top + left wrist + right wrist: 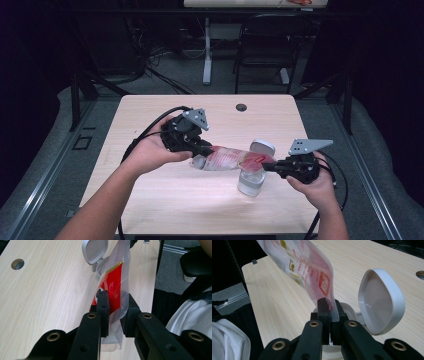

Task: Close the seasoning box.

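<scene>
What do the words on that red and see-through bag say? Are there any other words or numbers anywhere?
Nothing can be read for sure.
On the bag: a red patch with white characters and rows of small red print, all too blurred to read.
On the bag's red side: no letters legible.
On the jar and its open lid: no writing shows.
On the table: no writing.

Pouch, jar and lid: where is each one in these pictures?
Pouch [225, 159], high view, its clear and red middle.
Jar [251, 183], high view, its clear wall.
Lid [380, 301], right gripper view, its inner face.
</scene>
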